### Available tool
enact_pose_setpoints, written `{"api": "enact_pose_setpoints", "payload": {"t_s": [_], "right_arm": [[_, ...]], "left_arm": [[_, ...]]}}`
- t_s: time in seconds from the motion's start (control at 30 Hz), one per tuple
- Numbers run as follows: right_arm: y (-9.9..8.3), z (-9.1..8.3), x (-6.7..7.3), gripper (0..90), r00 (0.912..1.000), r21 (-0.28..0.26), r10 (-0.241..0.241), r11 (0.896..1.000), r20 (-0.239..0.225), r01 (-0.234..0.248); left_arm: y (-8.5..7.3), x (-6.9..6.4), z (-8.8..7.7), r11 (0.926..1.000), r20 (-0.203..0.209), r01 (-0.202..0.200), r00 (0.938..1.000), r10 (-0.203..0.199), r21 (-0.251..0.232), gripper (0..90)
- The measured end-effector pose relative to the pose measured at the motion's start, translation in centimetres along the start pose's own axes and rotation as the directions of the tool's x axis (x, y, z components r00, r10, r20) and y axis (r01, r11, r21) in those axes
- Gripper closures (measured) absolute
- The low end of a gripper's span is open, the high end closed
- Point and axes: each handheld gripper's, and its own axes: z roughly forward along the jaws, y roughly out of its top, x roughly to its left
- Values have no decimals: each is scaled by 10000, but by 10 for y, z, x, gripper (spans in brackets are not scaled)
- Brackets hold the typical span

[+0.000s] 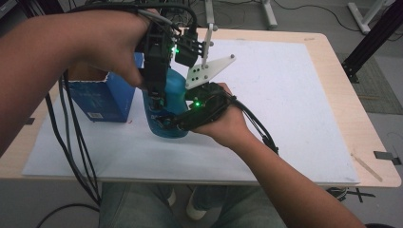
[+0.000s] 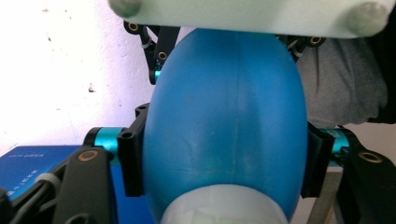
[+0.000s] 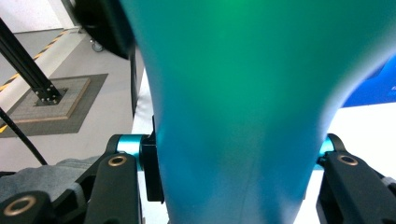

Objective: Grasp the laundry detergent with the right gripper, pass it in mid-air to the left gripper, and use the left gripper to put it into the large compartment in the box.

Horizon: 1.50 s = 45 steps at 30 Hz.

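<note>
- A blue plastic bottle (image 1: 172,102) stands upright on a white sheet covering the surface (image 1: 285,118), left of centre in the high view.
- The left gripper (image 1: 157,97) comes down onto the bottle from twelve o'clock. In the left gripper view its black jaws press on both flanks of the blue body (image 2: 224,121), just above a pale cap (image 2: 219,207) at six o'clock.
- The right gripper (image 1: 166,122) reaches in from four o'clock, held level. In the right gripper view its jaws clamp the bottle's narrower part (image 3: 243,154) from both sides.
- A dark blue carton (image 1: 102,97) stands just beside the bottle at nine o'clock, its top open.
- The person's forearms enter from the left edge and from five o'clock, with cables trailing off the surface's near edge.
</note>
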Motion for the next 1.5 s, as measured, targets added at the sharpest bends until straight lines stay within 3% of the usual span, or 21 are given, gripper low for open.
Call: {"api": "enact_pose_setpoints", "payload": {"t_s": [0.43,0.5,0.8,0.9,1.0,1.23,1.27,1.43,1.5], "right_arm": [[0,-1,-2,455,9999,-197,48,9998,-94,-50],[0,-2,-2,455,10000,-220,29,9998,-74,-31],[1,-4,-1,428,9998,-206,-118,9997,-159,115],[0,-5,-3,329,9968,-91,448,9989,-661,-455],[-2,-8,-1,281,9977,291,326,9991,-591,-309],[-6,-29,-2,169,9996,582,282,9979,59,-285],[-6,-31,-2,126,9994,667,291,9973,161,-301],[-6,-47,-4,115,9988,1162,68,9932,476,-123],[-5,-53,-4,19,9971,1452,-27,9894,763,-85]], "left_arm": [[2,-1,-1,9997,-313,-227,9993,225,-89,379],[3,-3,-3,9997,-381,-230,9990,233,66,380],[3,-5,-4,9998,-336,-187,9993,187,5,382],[3,-7,-4,9998,-409,-189,9990,189,12,381],[0,-5,-5,9999,-386,-122,9992,124,40,381],[-7,-2,-8,9998,-376,176,9991,-176,2,381],[-9,-2,-9,9996,-348,266,9990,-265,12,381],[-15,1,-17,9963,-199,831,9964,-827,198,381],[-19,2,-24,9928,-203,1188,9928,-1184,179,380]]}}
